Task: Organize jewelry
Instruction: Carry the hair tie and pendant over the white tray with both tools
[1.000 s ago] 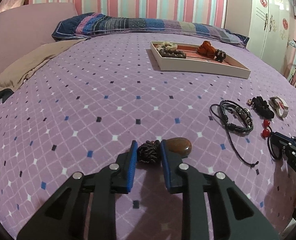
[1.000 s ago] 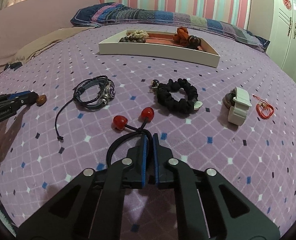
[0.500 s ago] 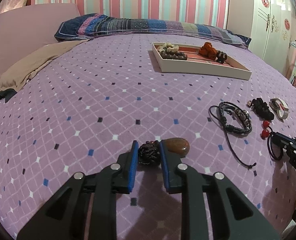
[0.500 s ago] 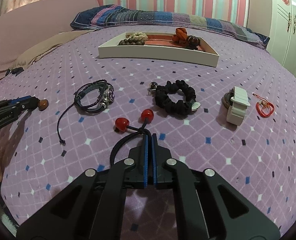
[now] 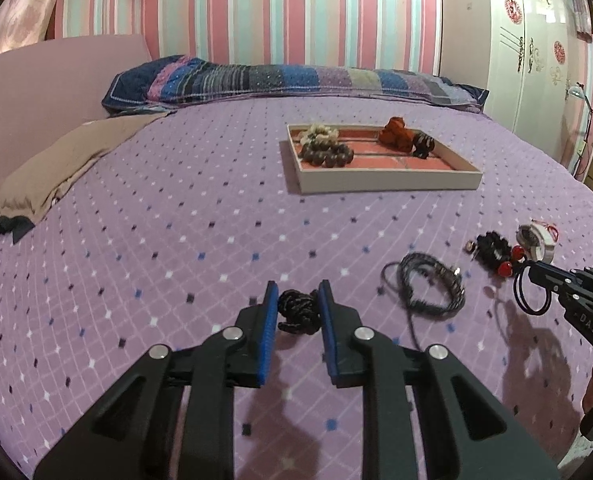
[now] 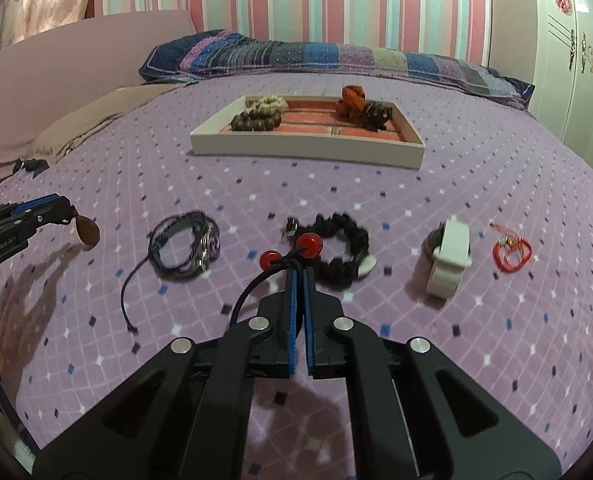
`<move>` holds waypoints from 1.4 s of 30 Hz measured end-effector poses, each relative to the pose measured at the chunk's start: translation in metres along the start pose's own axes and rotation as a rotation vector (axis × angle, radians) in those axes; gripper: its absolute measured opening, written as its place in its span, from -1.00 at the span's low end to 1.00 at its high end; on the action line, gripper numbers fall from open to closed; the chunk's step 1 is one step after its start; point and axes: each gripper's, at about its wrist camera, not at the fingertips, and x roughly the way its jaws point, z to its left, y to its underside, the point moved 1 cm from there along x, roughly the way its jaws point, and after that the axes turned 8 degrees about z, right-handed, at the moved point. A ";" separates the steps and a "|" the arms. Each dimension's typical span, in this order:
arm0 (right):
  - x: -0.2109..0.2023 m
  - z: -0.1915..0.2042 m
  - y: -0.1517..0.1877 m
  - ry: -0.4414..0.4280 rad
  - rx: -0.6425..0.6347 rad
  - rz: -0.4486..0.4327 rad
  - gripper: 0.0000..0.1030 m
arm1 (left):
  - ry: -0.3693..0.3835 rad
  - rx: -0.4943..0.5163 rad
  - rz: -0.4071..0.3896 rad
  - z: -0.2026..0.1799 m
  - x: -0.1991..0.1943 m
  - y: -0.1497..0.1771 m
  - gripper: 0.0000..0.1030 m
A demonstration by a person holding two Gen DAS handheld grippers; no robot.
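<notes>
My left gripper (image 5: 296, 304) is shut on a dark braided cord knot (image 5: 298, 310) and holds it above the bedspread; its brown stone pendant (image 6: 87, 230) hangs below the fingers in the right wrist view. My right gripper (image 6: 299, 276) is shut on a black hair tie with two red beads (image 6: 310, 243), lifted off the bed; it also shows in the left wrist view (image 5: 530, 292). The white jewelry tray (image 5: 388, 182) with an orange lining sits farther back and holds bead bracelets (image 5: 326, 152) and an orange scrunchie (image 5: 394, 138).
On the purple bedspread lie a black leather bracelet (image 6: 184, 246), a black scrunchie (image 6: 344, 248), a white watch (image 6: 450, 256) and a red string bracelet (image 6: 512, 250). A striped pillow (image 5: 296, 80) lies at the head; a beige blanket (image 5: 56, 164) at left.
Both grippers have risen off the bed with their items. The pendant now hangs below the left fingers, and the red beads of the hair tie are off the bedspread.
</notes>
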 end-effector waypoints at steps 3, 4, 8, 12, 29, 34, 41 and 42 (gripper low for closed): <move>-0.003 -0.004 -0.013 -0.005 0.003 -0.018 -0.92 | 0.009 -0.004 -0.009 -0.003 -0.001 -0.012 -0.59; -0.004 -0.005 -0.019 -0.003 0.001 -0.027 -0.92 | 0.017 -0.006 -0.011 -0.004 -0.001 -0.017 -0.59; -0.005 -0.014 -0.044 -0.004 0.007 -0.061 -0.92 | 0.028 0.004 -0.030 -0.015 0.000 -0.042 -0.59; -0.004 -0.023 -0.071 0.008 0.008 -0.092 -0.92 | 0.035 0.015 -0.046 -0.026 0.004 -0.068 -0.59; 0.078 -0.074 -0.196 0.055 0.049 -0.058 -0.92 | 0.122 0.001 -0.011 -0.070 0.087 -0.194 -0.59; 0.121 -0.088 -0.223 0.073 0.066 -0.001 -0.92 | 0.127 -0.034 0.039 -0.076 0.130 -0.214 -0.59; 0.184 -0.113 -0.239 0.085 0.108 0.100 -0.92 | 0.111 -0.046 0.111 -0.073 0.189 -0.217 -0.59; 0.189 -0.115 -0.239 0.090 0.112 0.106 -0.92 | 0.107 -0.048 0.120 -0.072 0.196 -0.216 -0.59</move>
